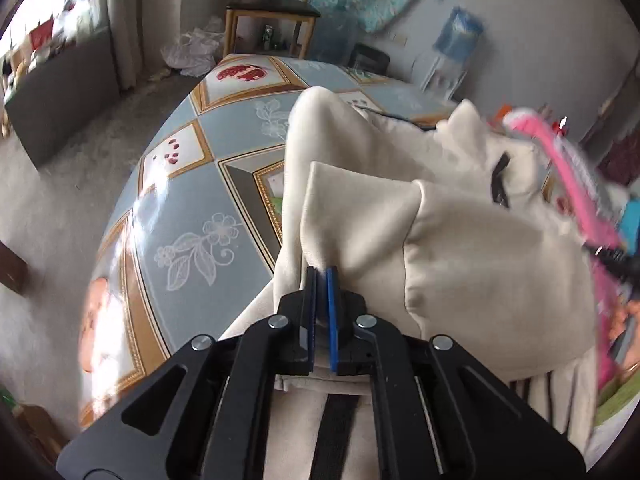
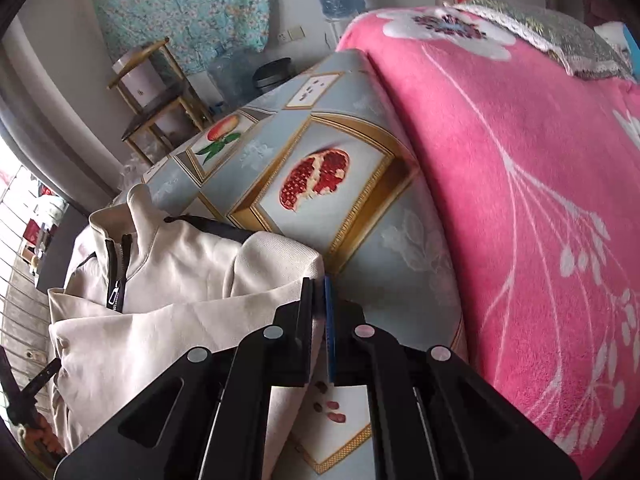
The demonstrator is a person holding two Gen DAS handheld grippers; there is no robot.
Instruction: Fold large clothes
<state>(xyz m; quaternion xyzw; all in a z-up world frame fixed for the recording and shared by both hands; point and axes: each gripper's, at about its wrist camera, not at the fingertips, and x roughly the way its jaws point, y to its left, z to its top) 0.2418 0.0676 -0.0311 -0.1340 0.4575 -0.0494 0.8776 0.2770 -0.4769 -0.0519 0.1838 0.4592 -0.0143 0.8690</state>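
Cream-coloured zip-front fabric jacket [image 1: 460, 240] with black zipper [image 2: 116, 280] and black trim lies bunched on the table covered by a glossy blue-grey oilcloth printed with gold-framed fruit panels [image 1: 192, 208], its collar raised. Left gripper [image 1: 322, 276], black with blue pads, is clenched on a fold of the cream fabric, which rises from between the closed jaws; right gripper [image 2: 319, 284] is likewise closed, pinching the jacket's edge at its right-hand corner. Beside the table lies a pink fleece blanket with white floral pattern [image 2: 520, 160], and a wooden chair with dark seat [image 1: 272, 12] stands beyond the table's far end.
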